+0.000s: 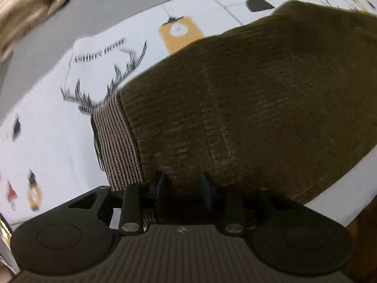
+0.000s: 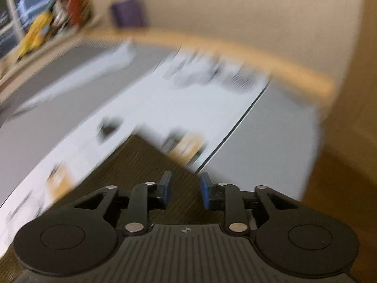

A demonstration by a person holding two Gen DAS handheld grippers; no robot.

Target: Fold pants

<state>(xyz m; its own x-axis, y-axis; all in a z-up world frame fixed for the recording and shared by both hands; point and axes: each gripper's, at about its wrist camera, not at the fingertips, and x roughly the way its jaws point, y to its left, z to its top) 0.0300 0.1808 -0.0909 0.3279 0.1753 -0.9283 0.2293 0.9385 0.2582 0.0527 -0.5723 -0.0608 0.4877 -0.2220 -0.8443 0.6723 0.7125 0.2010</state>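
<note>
1. Two grippers hang over one pair of olive corduroy pants [image 1: 235, 108], which lies folded flat on a white printed cloth [image 1: 47, 122] covering the table; the striped waistband [image 1: 117, 141] sits at the left end in the left wrist view.
2. Left gripper [image 1: 183, 188]: its fingers are spread partway right at the near edge of the corduroy, beside the waistband. No fabric looks pinched, though the tips are dark and hard to read.
3. Right gripper [image 2: 185, 192]: its blue pads stand apart with nothing between them, above a corner of the pants [image 2: 141, 162]. That view is badly smeared.
4. My reading: a fold has been laid and both claws are free, so the step in hand is either re-gripping the near edge for another fold or letting the bundle be.
5. A next fold would call for both claws to pinch the same edge, all layers together, and carry it evenly.
6. Room: bare cloth lies beyond the pants; the table edge [image 1: 329, 200] is close on the near side, and piled cream fabric [image 1: 26, 4] sits well apart.
</note>
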